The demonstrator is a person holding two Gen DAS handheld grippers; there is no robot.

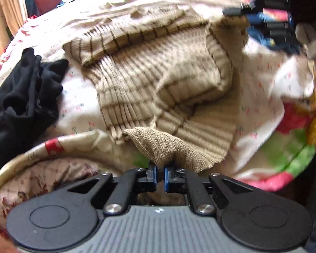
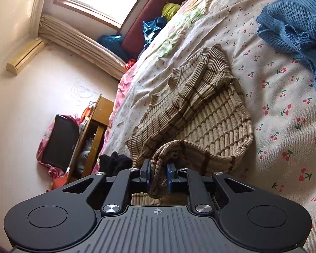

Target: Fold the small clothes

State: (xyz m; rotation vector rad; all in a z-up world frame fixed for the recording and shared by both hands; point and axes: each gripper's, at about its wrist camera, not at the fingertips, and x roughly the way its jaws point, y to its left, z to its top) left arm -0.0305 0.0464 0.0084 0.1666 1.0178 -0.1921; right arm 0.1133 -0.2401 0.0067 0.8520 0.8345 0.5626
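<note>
- On the bed, over a cherry-print sheet [image 2: 284, 97], lies the beige striped sweater [image 1: 158, 80], partly folded, one flap laid over its middle.
- The left gripper [image 1: 160, 178] is clenched on the sweater's near edge; knit bunches between its blue pads.
- The right gripper [image 2: 159, 176] grasps another sweater edge, which droops through its pads; in the left view it shows blurred at upper right.
- A black garment [image 1: 25, 97] lies crumpled to the sweater's left, apart from it.
- A blue knit [image 2: 295, 27] rests on the sheet, well apart from the sweater.
- A wooden cabinet [image 2: 94, 130] beside the bed stands open; what is inside is too dim to name.
- Blue bags [image 2: 151, 29] lie by the dark red headboard [image 2: 149, 6].
</note>
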